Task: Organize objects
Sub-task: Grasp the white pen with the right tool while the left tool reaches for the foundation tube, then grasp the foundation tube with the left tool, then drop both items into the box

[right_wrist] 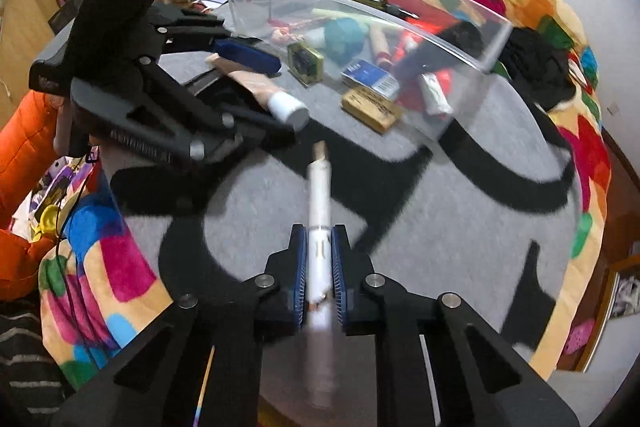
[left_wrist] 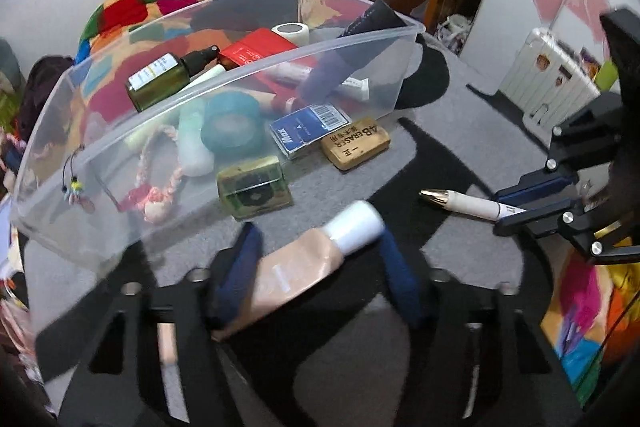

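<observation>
A beige cosmetic tube (left_wrist: pixel 296 267) with a white cap lies slantwise between the blue fingers of my left gripper (left_wrist: pixel 320 239), which is shut on it just above the grey mat. The right wrist view shows that same left gripper (right_wrist: pixel 282 95) and tube (right_wrist: pixel 260 87) from the side. My right gripper (right_wrist: pixel 319 239) is shut on a white pen (right_wrist: pixel 319 195) whose gold tip points away from it; the left wrist view has this right gripper (left_wrist: pixel 516 215) and pen (left_wrist: pixel 468 203) at its right. A clear plastic bin (left_wrist: pixel 280 59) holding several items stands just beyond both.
A tan eraser (left_wrist: pixel 355 143), a blue box (left_wrist: pixel 308 131) and a green case (left_wrist: pixel 254 187) lie by the bin's near wall. The grey mat (left_wrist: pixel 440 155) with black shapes covers a bright patchwork blanket (right_wrist: pixel 568 39). A white suitcase (left_wrist: pixel 548 75) stands at the right.
</observation>
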Available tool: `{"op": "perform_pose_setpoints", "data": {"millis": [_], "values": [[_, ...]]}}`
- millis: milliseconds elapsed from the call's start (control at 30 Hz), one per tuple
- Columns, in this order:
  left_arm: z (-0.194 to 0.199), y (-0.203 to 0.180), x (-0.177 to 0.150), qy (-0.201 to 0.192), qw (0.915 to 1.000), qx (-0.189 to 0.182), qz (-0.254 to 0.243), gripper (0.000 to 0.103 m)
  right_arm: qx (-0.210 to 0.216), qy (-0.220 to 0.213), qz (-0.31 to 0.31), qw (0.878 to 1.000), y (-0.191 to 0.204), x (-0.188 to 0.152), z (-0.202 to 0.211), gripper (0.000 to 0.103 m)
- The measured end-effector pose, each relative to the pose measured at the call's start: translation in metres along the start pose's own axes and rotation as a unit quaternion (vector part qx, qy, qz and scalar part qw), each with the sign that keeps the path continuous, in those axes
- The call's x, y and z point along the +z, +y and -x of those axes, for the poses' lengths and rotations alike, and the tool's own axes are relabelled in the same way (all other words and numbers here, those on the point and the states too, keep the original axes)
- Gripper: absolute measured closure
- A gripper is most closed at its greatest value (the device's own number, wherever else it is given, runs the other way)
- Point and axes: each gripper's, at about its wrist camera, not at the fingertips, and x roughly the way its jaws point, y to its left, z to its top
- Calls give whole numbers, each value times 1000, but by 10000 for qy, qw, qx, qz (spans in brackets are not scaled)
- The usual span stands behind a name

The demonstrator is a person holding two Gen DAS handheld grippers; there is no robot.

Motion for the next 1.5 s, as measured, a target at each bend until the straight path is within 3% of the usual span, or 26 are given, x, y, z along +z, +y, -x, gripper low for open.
{"op": "perform_pose_setpoints", "data": {"millis": [67, 267, 467, 633, 700, 733, 867, 933, 1000, 1033, 1133, 1200, 1500], "values": [[4, -1, -3, -23, 10000, 77, 54, 63, -19, -36, -134, 9999, -3, -6, 4, 92], [18, 9, -18, 67, 9972, 250, 697, 65, -95, -197, -614, 9979, -9, -7, 2, 93], [35, 23, -39, 157, 9875, 125, 1564, 65, 238, -420, -1288, 9905, -17, -8, -2, 92], [41, 11, -51, 67, 9912, 491, 1230, 60, -21, -540, -1290, 9902, -7, -11, -1, 90], [41, 4, -56, 32, 9932, 574, 1016, 45, -257, -581, -1245, 9902, -4, -13, 0, 84], [41, 1, -58, 10, 9937, 623, 930, 43, -374, -609, -1228, 9899, -2, -15, 1, 80], [41, -2, -61, -153, 9947, 732, 702, 42, -526, -735, -1319, 9871, -3, -18, -1, 76], [41, 2, -61, -197, 9948, 610, 788, 44, -551, -785, -1372, 9859, -3, -18, -1, 77], [41, 5, -61, -305, 9945, 610, 789, 61, -437, -818, -1385, 9860, -1, -18, -2, 85], [42, 5, -61, -354, 9947, 594, 766, 64, -364, -822, -1404, 9860, -1, -18, -1, 91], [42, 11, -62, -470, 9931, 594, 900, 69, -198, -832, -1581, 9837, -4, -17, -2, 93], [44, 15, -62, -480, 9917, 647, 1003, 82, -90, -865, -1680, 9820, -4, -17, -1, 93], [71, 18, -60, -848, 9873, 637, 1184, 82, -11, -1285, -1636, 9781, 5, -4, 19, 93]]}}
